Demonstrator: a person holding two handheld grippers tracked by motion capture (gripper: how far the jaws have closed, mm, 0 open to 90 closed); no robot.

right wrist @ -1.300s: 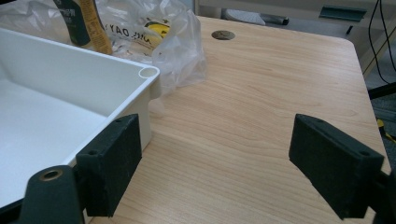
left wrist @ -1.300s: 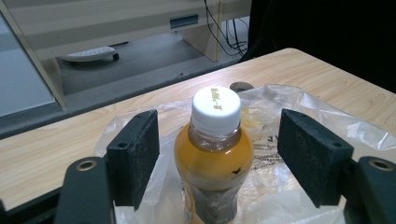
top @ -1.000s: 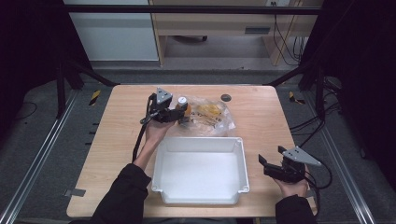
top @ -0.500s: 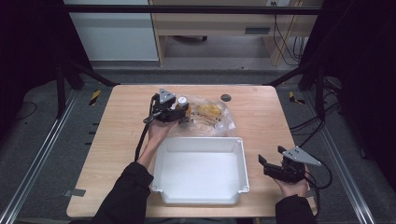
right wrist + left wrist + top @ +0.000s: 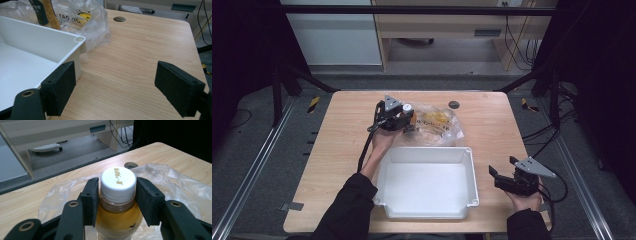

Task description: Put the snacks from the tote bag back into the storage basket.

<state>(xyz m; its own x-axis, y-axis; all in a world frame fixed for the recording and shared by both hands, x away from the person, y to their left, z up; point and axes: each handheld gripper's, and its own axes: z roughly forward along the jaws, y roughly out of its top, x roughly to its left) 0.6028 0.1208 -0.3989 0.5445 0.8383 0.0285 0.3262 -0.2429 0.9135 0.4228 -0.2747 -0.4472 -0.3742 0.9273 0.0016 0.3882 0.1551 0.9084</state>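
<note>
A small bottle (image 5: 117, 185) of amber liquid with a white cap stands upright on a clear plastic bag (image 5: 175, 182) at the far middle of the table. My left gripper (image 5: 116, 195) reaches it from the left; its jaws have just been closing and both pads (image 5: 91, 200) now press the bottle's neck and cap. From above, the bottle (image 5: 408, 107) sits at the tip of my left gripper (image 5: 408, 119). My right gripper (image 5: 502, 166) rests open near the table's front right corner. Its jaws (image 5: 120, 85) are wide apart over bare wood.
A white tray (image 5: 427, 152) lies empty at the front middle, its corner (image 5: 79, 39) just left of my right gripper. The plastic bag (image 5: 442, 122) holds yellow packets behind the tray. A round cable hole (image 5: 454, 104) sits near the far edge.
The left gripper's jaws have drawn in around the bottle, from wide apart to pressing on it. The right gripper has stayed where it was.
</note>
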